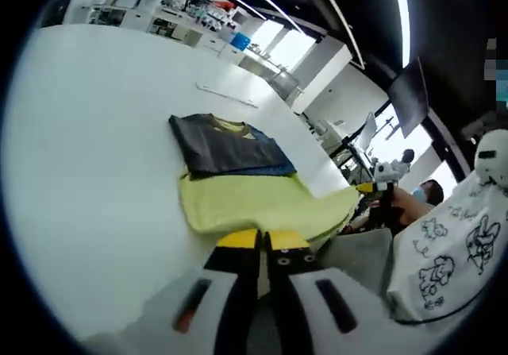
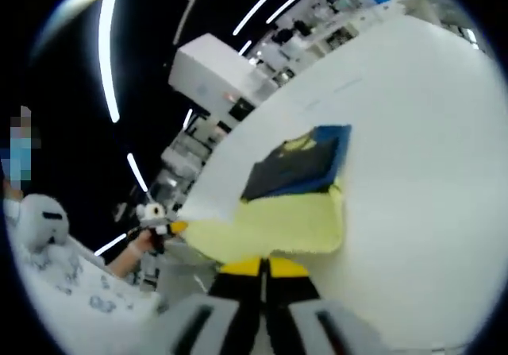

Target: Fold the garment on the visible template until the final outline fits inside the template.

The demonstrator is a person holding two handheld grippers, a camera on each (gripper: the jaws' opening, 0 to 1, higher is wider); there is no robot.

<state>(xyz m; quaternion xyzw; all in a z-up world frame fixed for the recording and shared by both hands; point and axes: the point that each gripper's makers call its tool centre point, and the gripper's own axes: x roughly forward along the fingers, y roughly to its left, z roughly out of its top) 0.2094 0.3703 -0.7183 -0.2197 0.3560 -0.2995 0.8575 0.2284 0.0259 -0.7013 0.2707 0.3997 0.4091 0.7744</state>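
Your left claw [image 1: 262,244] rises from 6 o'clock in the left gripper view, its yellow-tipped jaws pressed together right at the near edge of the yellow garment [image 1: 262,200]. It looks as though they pinch that edge, but the cloth hides the tips, so I cannot tell for certain.

In the right gripper view your right claw [image 2: 263,269] also comes up from 6 o'clock, jaws closed side by side at the garment's [image 2: 278,224] near hem; whether cloth is caught between them is likewise unclear.

The garment lies on the white worktop [image 1: 95,172], its yellow part spread toward you and one corner trailing off the worktop edge at about 3 o'clock in the left gripper view. A dark grey and blue part [image 1: 226,148] lies folded on top of it at the far end, toward 12 o'clock.

A person in a white printed top [image 1: 452,252] sits beside the worktop at 4 o'clock.
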